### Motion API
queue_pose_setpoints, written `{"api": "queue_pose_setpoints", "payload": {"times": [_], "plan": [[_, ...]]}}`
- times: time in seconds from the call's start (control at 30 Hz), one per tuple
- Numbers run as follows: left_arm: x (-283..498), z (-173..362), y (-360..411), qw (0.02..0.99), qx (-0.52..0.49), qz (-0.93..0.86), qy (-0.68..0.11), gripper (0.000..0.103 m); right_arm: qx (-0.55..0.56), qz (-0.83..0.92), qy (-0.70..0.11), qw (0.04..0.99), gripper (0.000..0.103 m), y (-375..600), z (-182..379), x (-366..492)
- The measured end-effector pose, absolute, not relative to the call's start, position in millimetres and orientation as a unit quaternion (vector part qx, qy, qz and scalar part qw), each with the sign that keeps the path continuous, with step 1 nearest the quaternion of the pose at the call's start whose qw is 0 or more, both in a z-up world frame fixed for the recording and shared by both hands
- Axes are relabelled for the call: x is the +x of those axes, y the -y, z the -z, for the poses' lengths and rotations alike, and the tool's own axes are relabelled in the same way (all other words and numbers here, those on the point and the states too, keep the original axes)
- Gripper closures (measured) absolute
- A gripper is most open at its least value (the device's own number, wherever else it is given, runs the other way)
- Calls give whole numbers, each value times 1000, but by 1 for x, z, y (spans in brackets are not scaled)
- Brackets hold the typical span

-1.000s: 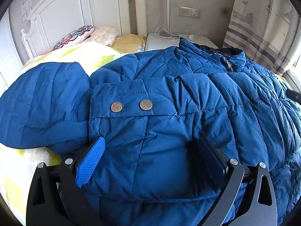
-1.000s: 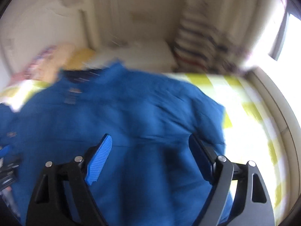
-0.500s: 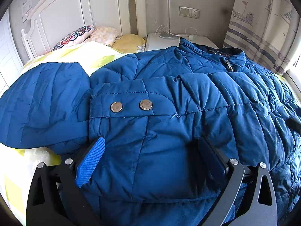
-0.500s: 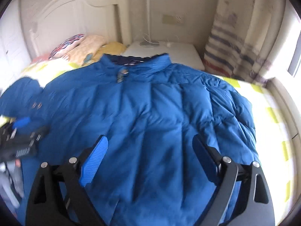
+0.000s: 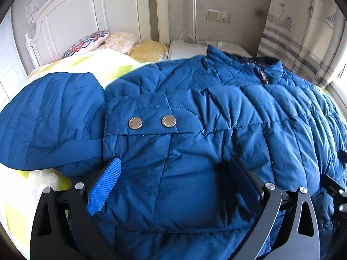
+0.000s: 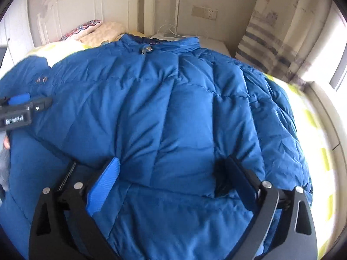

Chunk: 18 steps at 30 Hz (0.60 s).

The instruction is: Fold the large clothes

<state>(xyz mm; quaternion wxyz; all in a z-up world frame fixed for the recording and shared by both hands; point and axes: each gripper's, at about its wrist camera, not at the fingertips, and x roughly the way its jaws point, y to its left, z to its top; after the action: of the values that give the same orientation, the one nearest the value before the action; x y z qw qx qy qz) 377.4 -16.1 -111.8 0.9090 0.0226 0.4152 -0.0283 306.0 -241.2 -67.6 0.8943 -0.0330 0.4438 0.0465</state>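
The left gripper (image 5: 173,184) stands wide apart over the sleeve cuff (image 5: 151,119) of the blue jacket (image 5: 249,119), no pad pinching cloth; the right gripper (image 6: 173,184) is opening — the padded body bulges between its fingers, unclamped. The jacket lies front up on the bed (image 5: 104,65), collar (image 6: 160,41) toward the white headboard (image 5: 91,15), long axis running head to foot, sleeve folded across. Quilted, shiny, puffy, with two metal snaps (image 5: 151,122) — yellow-checked sheet shows free at the left and right edges.
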Motion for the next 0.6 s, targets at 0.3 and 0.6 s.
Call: {"api": "queue_pose_setpoints", "payload": {"times": [0.3, 0.6], "plan": [[307, 74, -151, 895, -332, 2, -299, 6, -37, -46, -441, 896, 4, 242, 69, 306], [283, 95, -355, 816, -514, -123, -233, 23, -38, -47, -440, 896, 3, 244, 68, 307]]}}
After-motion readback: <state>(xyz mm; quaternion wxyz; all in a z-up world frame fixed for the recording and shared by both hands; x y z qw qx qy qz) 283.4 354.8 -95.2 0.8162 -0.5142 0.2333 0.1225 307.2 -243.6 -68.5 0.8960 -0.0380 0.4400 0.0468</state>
